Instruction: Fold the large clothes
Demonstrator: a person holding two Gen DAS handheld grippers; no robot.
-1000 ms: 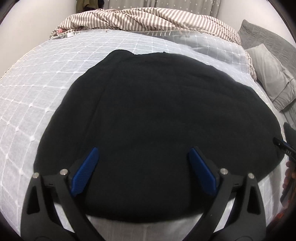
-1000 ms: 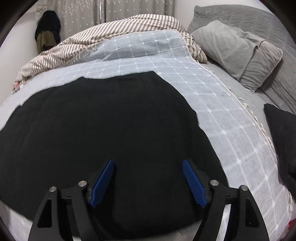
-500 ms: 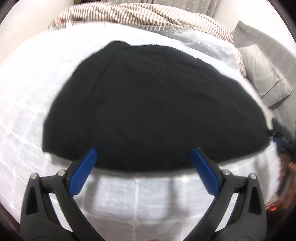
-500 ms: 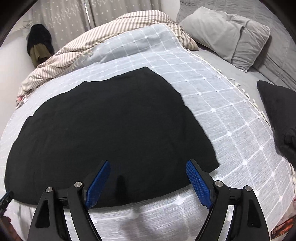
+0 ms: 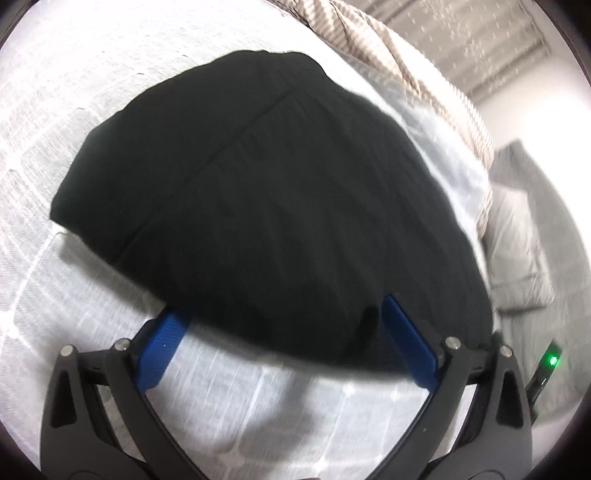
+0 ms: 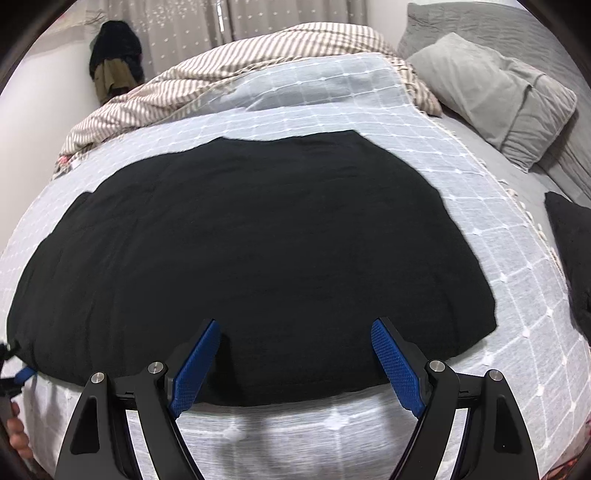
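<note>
A large black garment (image 6: 251, 240) lies spread flat on a white checked bedspread (image 6: 517, 288). It also fills the middle of the left wrist view (image 5: 266, 199). My left gripper (image 5: 284, 332) is open at the garment's near left corner, its blue pads (image 5: 406, 339) straddling the hem. The left pad tip is hidden under the cloth edge. My right gripper (image 6: 295, 343) is open and empty, its blue pads (image 6: 391, 362) over the garment's near hem, right of the middle. Neither gripper holds cloth.
A striped blanket (image 6: 207, 85) is bunched at the far side of the bed. Grey pillows (image 6: 495, 92) lie at the right. A dark item (image 6: 569, 251) sits at the right edge. Curtains (image 6: 229, 22) hang behind. Dark clothes (image 6: 114, 55) hang at the far left.
Both grippers pulled back off the garment toward the near bed edge, then came in again to the hem. The left view has swung to look across the garment from its left corner.
</note>
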